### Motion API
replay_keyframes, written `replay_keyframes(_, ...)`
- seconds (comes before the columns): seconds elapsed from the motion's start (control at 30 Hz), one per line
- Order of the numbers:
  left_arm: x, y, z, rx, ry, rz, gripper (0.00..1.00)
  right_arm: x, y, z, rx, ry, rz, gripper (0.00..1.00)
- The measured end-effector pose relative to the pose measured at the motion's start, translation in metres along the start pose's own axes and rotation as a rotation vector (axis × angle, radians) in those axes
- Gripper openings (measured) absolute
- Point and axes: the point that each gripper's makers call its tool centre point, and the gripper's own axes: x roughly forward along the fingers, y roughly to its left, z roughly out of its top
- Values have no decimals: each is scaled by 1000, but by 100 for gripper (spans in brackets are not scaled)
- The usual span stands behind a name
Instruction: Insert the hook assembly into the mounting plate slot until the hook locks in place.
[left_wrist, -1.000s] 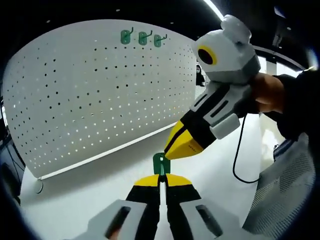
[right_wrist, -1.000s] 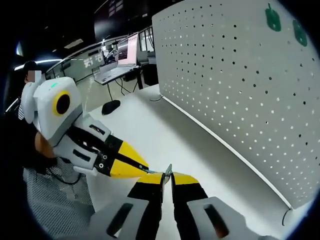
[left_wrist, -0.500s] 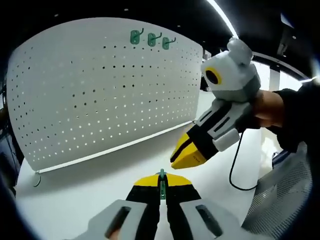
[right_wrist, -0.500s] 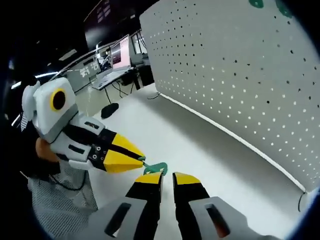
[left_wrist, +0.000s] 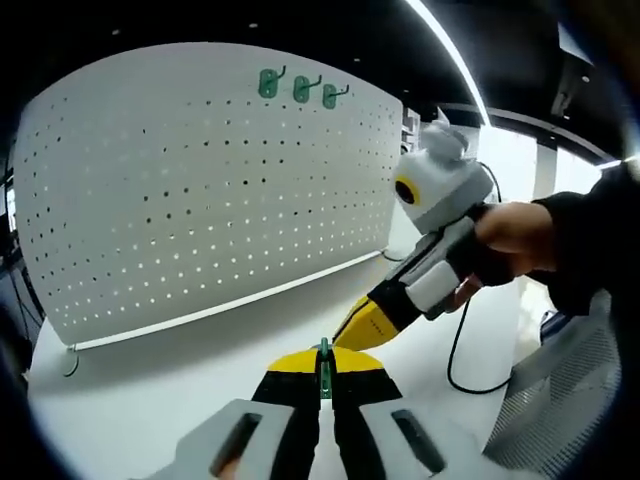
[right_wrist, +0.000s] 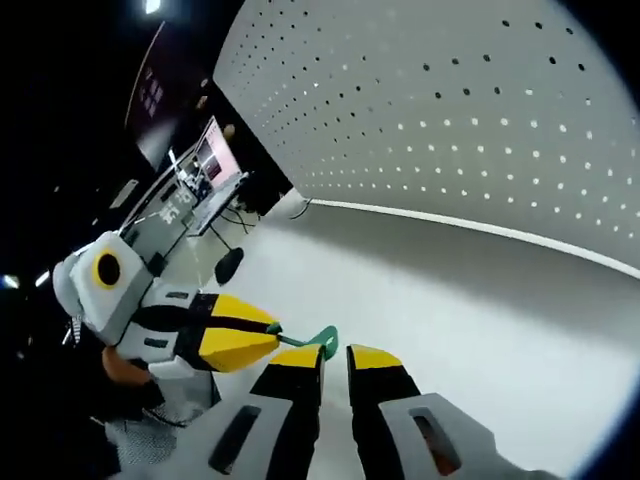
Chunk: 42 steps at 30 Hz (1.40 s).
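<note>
Left tongs (left_wrist: 322, 362) pinch the green hook (left_wrist: 323, 352) above the white counter (left_wrist: 200, 360) — not yet at the pegboard (left_wrist: 200, 190). Right tongs (right_wrist: 336, 355) slightly spread, empty, beside it. Three hooks (left_wrist: 300, 87) already mounted near the board's top edge; insertion and locking remain.

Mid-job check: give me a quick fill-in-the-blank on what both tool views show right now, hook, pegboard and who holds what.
1. The green hook is held by the ____ tool.
2. The right tool has its jaws ____.
3. ____ green hooks already hang near the top of the pegboard.
4. The pegboard stands on a ____ table.

Missing words: left; open; three; white
</note>
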Motion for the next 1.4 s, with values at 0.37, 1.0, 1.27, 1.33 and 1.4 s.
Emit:
replay_keyframes(0.37, 1, -6, 3, 7, -13, -26, 2, -7, 1, 12, 62, -66, 15, 0)
replay_keyframes(1.0, -2, 4, 15, 111, -63, 83, 10, -19, 36, 41, -208, -126, -54, 0)
replay_keyframes(1.27, -3, 4, 19, 130, -81, 89, 7, -20, 38, 40, -203, -128, -51, 0)
replay_keyframes(1.33, -3, 3, 19, 138, -85, 87, 6, -20, 39, 41, -203, -130, -49, 0)
replay_keyframes(1.4, -3, 3, 19, 139, -83, 87, 5, -20, 41, 41, -204, -130, -47, 0)
